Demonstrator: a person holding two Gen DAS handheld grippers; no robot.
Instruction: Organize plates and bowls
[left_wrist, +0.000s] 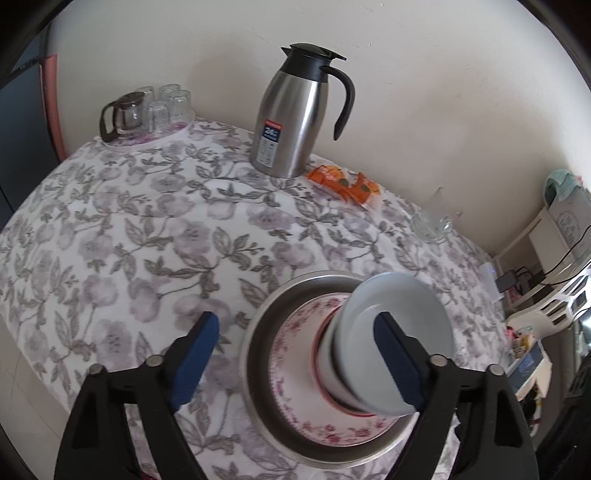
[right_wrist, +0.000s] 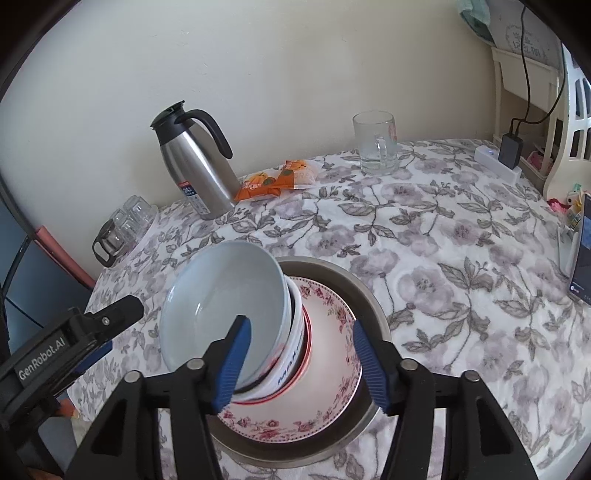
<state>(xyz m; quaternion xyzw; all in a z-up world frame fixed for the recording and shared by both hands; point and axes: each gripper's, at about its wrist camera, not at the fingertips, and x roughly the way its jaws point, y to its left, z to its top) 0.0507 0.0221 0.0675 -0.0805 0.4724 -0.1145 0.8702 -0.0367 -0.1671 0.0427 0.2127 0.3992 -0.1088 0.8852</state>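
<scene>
**Stack built, both claws open and empty**

Left gripper (left_wrist: 295, 354): jaws spread wide, nothing between the pads. Its right pad sits in front of the top bowl's wall; I cannot tell whether it touches. Its left pad hangs over bare cloth.

Right gripper (right_wrist: 301, 365): jaws apart, holding nothing. Its left pad overlaps the top bowl's rim in view, its right pad hangs over the plate. No pad appears to press on anything.

Stack, near edge of the table (right_wrist: 461, 229): metal basin (right_wrist: 369, 291) at the bottom, floral plate (right_wrist: 332, 354) inside it, then nested bowls with the pale bowl (right_wrist: 221, 291) on top. The bowls seem to lean toward the left gripper's side, though the fisheye lens may exaggerate this.

Farther back: snack packs (right_wrist: 277, 179), flask (right_wrist: 195, 162), glass mug (right_wrist: 376, 147), and a tray of glasses (left_wrist: 155, 110) at the far corner by the wall.

Risks, as judged:
- A pad catching the pale bowl's rim on withdrawal could tip the tall bowl column; cause would be pulling sideways instead of up and back.
- The basin sits close to the near edge; a nudge toward the person could slide the whole stack off.
- If the lean is real, the bowls may be seated unevenly and could shift unaided.
</scene>
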